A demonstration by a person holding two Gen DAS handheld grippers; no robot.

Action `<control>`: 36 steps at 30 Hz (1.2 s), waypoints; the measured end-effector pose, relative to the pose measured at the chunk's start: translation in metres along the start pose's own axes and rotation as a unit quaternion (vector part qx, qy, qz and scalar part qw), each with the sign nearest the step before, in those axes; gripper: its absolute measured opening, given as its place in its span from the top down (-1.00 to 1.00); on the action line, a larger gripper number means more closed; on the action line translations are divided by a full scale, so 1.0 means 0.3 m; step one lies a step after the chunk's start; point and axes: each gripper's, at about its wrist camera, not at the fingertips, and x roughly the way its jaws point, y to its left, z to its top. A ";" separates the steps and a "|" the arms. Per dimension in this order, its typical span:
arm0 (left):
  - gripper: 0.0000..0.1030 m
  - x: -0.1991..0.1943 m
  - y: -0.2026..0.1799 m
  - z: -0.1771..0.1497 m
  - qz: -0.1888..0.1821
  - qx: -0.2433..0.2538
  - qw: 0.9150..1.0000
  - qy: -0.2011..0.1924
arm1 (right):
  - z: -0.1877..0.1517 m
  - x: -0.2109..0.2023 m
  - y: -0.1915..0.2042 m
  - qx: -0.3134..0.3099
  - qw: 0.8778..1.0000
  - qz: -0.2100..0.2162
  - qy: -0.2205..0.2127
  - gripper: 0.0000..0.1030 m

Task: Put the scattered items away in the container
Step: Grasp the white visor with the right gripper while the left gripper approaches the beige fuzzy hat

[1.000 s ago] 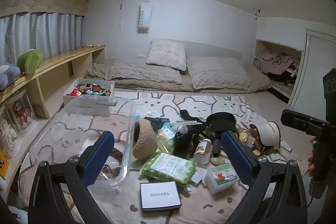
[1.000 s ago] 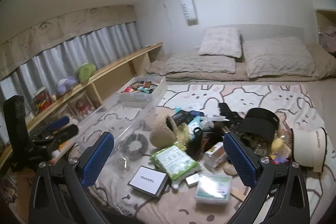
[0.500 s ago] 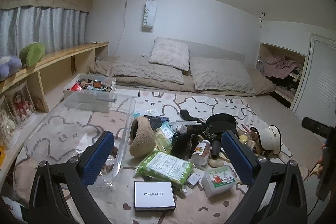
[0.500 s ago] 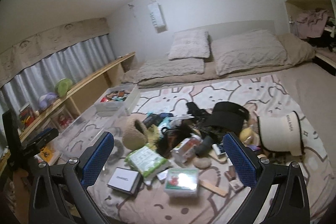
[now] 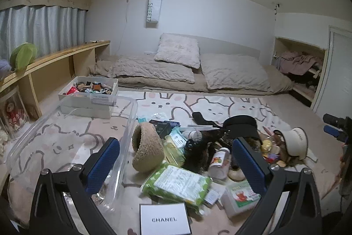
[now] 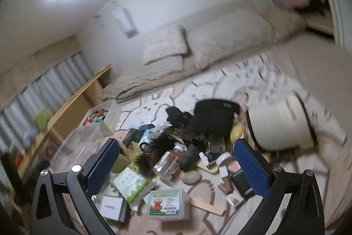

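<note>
My left gripper [image 5: 176, 164] and right gripper [image 6: 177, 164] gape wide, holding nothing. Clutter lies beside the clear container [image 5: 66, 125] (right view blurred).

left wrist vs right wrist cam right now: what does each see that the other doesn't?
Left wrist only: the right gripper at the frame's right edge, and a sharp look into the clear bin.
Right wrist only: a wooden stick and a black case on the mat; this view is motion-blurred.
Both: the white Chanel box, green wipes pack, black cap, white hat.
</note>
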 end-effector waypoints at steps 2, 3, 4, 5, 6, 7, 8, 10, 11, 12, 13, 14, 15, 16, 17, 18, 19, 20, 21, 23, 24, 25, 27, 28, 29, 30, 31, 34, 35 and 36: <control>-1.00 0.045 -0.008 -0.018 -0.001 0.001 1.000 0.006 | -0.005 0.036 -0.060 0.045 0.999 0.002 -0.004 -1.00; -1.00 0.070 -0.012 -0.031 -0.001 0.003 1.000 0.009 | -0.010 0.046 -0.080 0.056 0.998 0.001 -0.010 -1.00; -1.00 0.092 -0.017 -0.043 -0.001 0.005 1.000 0.011 | -0.015 0.056 -0.097 0.062 0.998 -0.002 -0.020 -1.00; -1.00 0.113 -0.024 -0.056 0.000 0.008 1.000 0.013 | -0.026 0.067 -0.120 0.064 0.997 -0.008 -0.035 -1.00; -1.00 0.135 -0.031 -0.072 -0.001 0.012 1.000 0.014 | -0.031 0.078 -0.135 0.063 0.997 -0.016 -0.042 -1.00; -1.00 0.157 -0.039 -0.088 -0.003 0.015 1.000 0.015 | -0.035 0.094 -0.152 0.061 0.997 -0.025 -0.045 -1.00; -1.00 0.178 -0.047 -0.101 -0.005 0.018 1.000 0.018 | -0.046 0.117 -0.171 0.060 0.997 -0.037 -0.043 -1.00; -1.00 0.228 -0.061 -0.133 -0.011 0.022 0.999 0.031 | -0.060 0.160 -0.206 0.066 0.996 -0.052 -0.033 -1.00; -1.00 0.255 -0.067 -0.151 -0.014 0.023 0.999 0.038 | -0.072 0.185 -0.227 0.070 0.996 -0.057 -0.028 -1.00; -1.00 0.278 -0.074 -0.170 -0.016 0.025 0.999 0.042 | -0.079 0.202 -0.242 0.072 0.995 -0.060 -0.024 -1.00; -1.00 0.300 -0.081 -0.188 -0.016 0.027 0.998 0.045 | -0.087 0.223 -0.258 0.073 0.995 -0.063 -0.019 -1.00; -1.00 0.319 -0.087 -0.204 -0.016 0.030 0.998 0.049 | -0.093 0.240 -0.269 0.073 0.995 -0.063 -0.013 -1.00; -1.00 0.340 -0.092 -0.221 -0.017 0.033 0.998 0.053 | -0.099 0.263 -0.282 0.071 0.996 -0.059 -0.004 -1.00; -1.00 0.363 -0.097 -0.240 -0.017 0.037 0.998 0.058 | -0.105 0.282 -0.296 0.071 0.996 -0.056 0.004 -1.00; -1.00 0.382 -0.102 -0.258 -0.018 0.041 0.997 0.063 | -0.110 0.295 -0.312 0.076 0.996 -0.055 0.007 -1.00; -1.00 0.400 -0.109 -0.274 -0.017 0.046 0.996 0.070 | -0.113 0.304 -0.328 0.083 0.995 -0.055 0.006 -1.00; -1.00 0.416 -0.115 -0.289 -0.017 0.051 0.996 0.076 | -0.115 0.309 -0.347 0.094 0.994 -0.053 0.002 -1.00; -1.00 0.427 -0.118 -0.303 -0.017 0.057 0.995 0.079 | -0.116 0.312 -0.373 0.108 0.993 -0.050 -0.003 -1.00; -1.00 0.431 -0.118 -0.315 -0.017 0.062 0.995 0.078 | -0.116 0.314 -0.401 0.124 0.991 -0.050 -0.009 -1.00; -1.00 0.432 -0.110 -0.337 -0.016 0.068 0.995 0.074 | -0.116 0.311 -0.456 0.145 0.987 -0.061 -0.021 -1.00; -1.00 0.432 -0.104 -0.348 -0.015 0.068 0.995 0.072 | -0.115 0.307 -0.480 0.147 0.986 -0.074 -0.029 -1.00; -1.00 0.432 -0.095 -0.358 -0.015 0.065 0.995 0.070 | -0.115 0.303 -0.502 0.143 0.985 -0.094 -0.036 -1.00; -1.00 0.431 -0.070 -0.381 -0.015 0.052 0.996 0.069 | -0.120 0.299 -0.523 0.115 0.981 -0.147 -0.045 -1.00; -1.00 0.435 -0.059 -0.392 -0.017 0.043 0.996 0.072 | -0.125 0.297 -0.526 0.093 0.979 -0.173 -0.051 -1.00; -1.00 0.443 -0.045 -0.403 -0.018 0.034 0.996 0.076 | -0.133 0.297 -0.520 0.062 0.976 -0.203 -0.058 -1.00; -1.00 0.451 -0.034 -0.412 -0.019 0.026 0.996 0.081 | -0.144 0.298 -0.507 0.024 0.970 -0.232 -0.066 -1.00; -1.00 0.457 -0.026 -0.418 -0.020 0.019 0.996 0.085 | -0.158 0.304 -0.493 -0.011 0.964 -0.255 -0.070 -1.00; -1.00 0.461 -0.005 -0.444 -0.035 -0.013 0.995 0.098 | -0.214 0.324 -0.453 -0.110 0.939 -0.317 -0.081 -1.00; -1.00 0.460 -0.003 -0.451 -0.043 -0.020 0.994 0.101 | -0.232 0.327 -0.447 -0.133 0.929 -0.333 -0.086 -1.00; -1.00 0.459 -0.006 -0.458 -0.048 -0.024 0.993 0.103 | -0.247 0.326 -0.447 -0.149 0.924 -0.341 -0.092 -1.00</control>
